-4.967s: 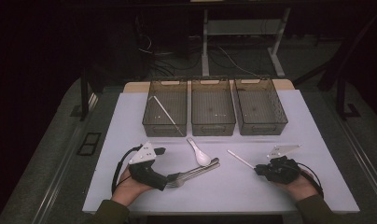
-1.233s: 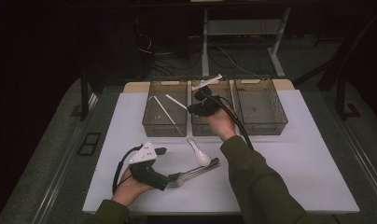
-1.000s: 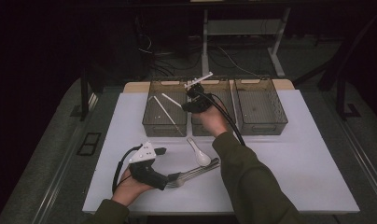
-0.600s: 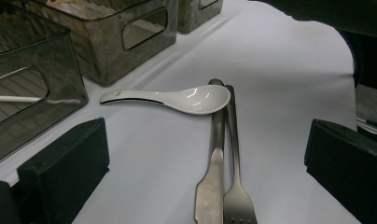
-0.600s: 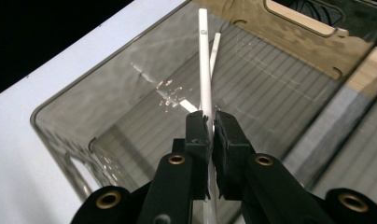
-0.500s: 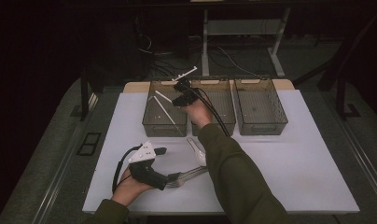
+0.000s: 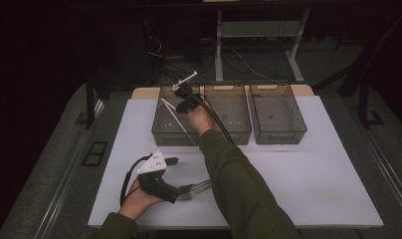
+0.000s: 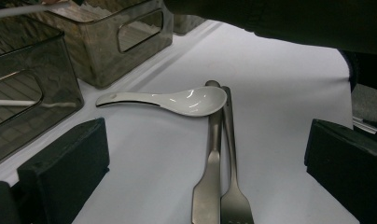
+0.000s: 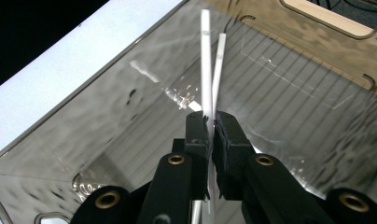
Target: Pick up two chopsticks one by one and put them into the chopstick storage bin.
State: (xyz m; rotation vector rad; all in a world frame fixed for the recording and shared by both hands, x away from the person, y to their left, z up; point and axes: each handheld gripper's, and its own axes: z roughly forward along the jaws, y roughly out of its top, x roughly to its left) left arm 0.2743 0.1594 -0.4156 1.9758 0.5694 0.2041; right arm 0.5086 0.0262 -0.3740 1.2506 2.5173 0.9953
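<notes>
Since half a second ago the right tongs [image 9: 210, 122], pinching a white chopstick [image 9: 205, 56], have shifted over the leftmost bin [image 7: 165, 130], ready to drop it beside its mate, while the left tongs [image 8: 205, 186] rest wide open by the forks [image 8: 219, 154].

fork [image 8: 236, 186] and knife [image 8: 206, 186] handles cropped below

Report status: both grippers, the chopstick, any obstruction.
Right gripper shut on white chopstick above left bin. Left gripper open at metal cutlery. Second chopstick already in that bin.
</notes>
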